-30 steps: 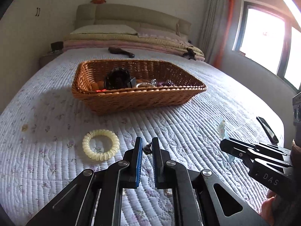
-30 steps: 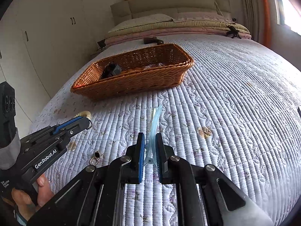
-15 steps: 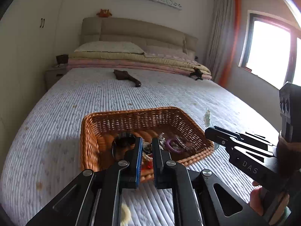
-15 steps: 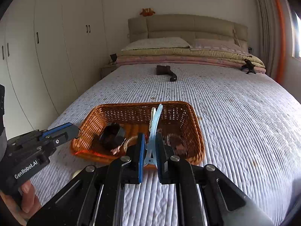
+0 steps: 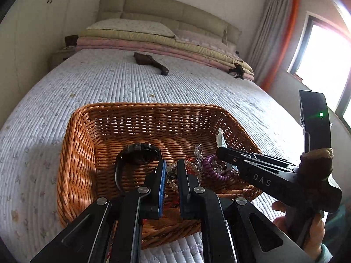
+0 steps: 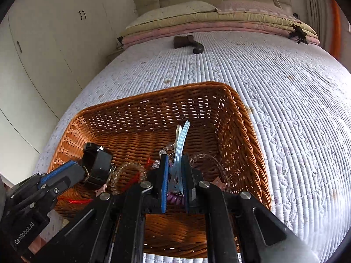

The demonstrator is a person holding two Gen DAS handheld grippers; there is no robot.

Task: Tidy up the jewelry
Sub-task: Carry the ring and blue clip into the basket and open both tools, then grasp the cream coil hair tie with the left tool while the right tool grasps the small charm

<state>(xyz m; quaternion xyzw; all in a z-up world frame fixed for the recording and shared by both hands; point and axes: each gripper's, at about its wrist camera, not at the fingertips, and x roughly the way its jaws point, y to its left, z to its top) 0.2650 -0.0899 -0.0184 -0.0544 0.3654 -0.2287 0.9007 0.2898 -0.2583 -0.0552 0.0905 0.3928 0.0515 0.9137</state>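
A wicker basket (image 5: 153,114) (image 6: 153,100) stands on the quilted bed. In it lie a black watch (image 5: 138,155) (image 6: 97,164), a purple spiral hair tie (image 5: 216,168), a clear beaded bracelet (image 6: 129,173) and red string. My left gripper (image 5: 171,164) (image 6: 84,173) hangs over the basket's near left part, shut on a small piece of jewelry (image 5: 171,173). Over the near right part, my right gripper (image 6: 175,160) (image 5: 219,151) is shut on a pale blue translucent hair clip (image 6: 181,140) that sticks up past its tips.
A dark brown object (image 5: 151,62) (image 6: 188,42) lies farther up the bed. Folded blankets and a pillow (image 5: 131,26) are stacked at the headboard, with a black claw clip (image 5: 238,70) beside them. Wardrobe doors stand left, a window right.
Both grippers have travelled forward from above the bare quilt to above the basket, each still holding its item. The cream spiral hair tie on the bed has dropped out of view.
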